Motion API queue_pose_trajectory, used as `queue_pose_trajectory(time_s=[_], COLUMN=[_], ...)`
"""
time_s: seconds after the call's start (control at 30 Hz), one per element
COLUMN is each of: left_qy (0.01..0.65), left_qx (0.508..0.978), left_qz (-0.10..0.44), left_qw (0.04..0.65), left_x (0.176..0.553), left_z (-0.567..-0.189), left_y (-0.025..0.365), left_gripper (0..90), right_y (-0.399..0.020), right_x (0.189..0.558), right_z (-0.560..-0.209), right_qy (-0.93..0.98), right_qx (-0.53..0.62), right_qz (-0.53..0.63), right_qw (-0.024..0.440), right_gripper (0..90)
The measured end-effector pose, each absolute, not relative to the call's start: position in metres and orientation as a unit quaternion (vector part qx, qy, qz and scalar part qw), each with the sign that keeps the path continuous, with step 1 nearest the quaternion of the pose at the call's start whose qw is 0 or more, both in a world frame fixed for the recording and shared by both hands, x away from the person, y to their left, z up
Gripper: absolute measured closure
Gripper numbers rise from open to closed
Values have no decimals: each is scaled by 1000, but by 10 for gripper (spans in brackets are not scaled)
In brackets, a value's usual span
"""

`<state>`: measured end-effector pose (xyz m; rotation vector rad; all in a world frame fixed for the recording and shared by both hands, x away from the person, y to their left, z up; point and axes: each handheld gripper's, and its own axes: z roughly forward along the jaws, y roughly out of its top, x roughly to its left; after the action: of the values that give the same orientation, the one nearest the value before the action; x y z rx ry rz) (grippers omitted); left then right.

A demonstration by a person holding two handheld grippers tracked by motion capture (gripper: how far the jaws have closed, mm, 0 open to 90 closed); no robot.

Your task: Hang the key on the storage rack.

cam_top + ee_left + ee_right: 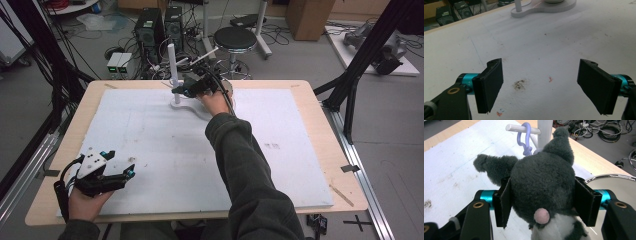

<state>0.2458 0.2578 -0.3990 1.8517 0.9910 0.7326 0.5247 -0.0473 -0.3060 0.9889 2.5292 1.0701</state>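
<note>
At the table's near left corner, the left gripper (131, 172) rests in the person's hand on the white foam board (150, 145), its jaws spread wide with nothing between them. The left gripper view looks between those two black pads (491, 85) at bare board, marked by a dark smudge (519, 84) and small red flecks, and far off it catches the flat white base of the stand (541, 7).

Farther across the board, a dark green sleeve (240, 160) stretches from the bottom edge to the far side, where the right gripper (187, 90) sits at the white stand (173, 70). From the high view the held thing is only a dark shape at the post.

The right gripper view makes it plain: a dark grey plush toy (541, 185), with a pink nose and a white front, sits between the jaws, and both pads press against the sides of its head. A lilac clip (524, 140) on top of the toy hangs over the stand's white peg (516, 128), just beside the upright post. The rim of a round mirror (609, 177) shows at the right behind the jaw.

Beyond the table stand a black stool (235, 40) and computer towers (159, 30) among floor cables.
</note>
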Motion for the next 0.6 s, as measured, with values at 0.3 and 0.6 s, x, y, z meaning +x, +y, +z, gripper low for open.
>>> queue_pose_trajectory(time_s=[0.3,0.6], left_qy=[398,398], left_qx=[747,746], left_qz=[297,298], left_qw=[443,442], left_x=[246,244], left_z=[-399,-398], left_y=[257,259], left_gripper=[213,214], right_y=[-45,-43], right_x=[524,522], right_z=[-310,-312], right_qy=[865,866], right_qx=[341,340], right_qz=[356,358], right_qw=[92,79], right_gripper=[324,261])
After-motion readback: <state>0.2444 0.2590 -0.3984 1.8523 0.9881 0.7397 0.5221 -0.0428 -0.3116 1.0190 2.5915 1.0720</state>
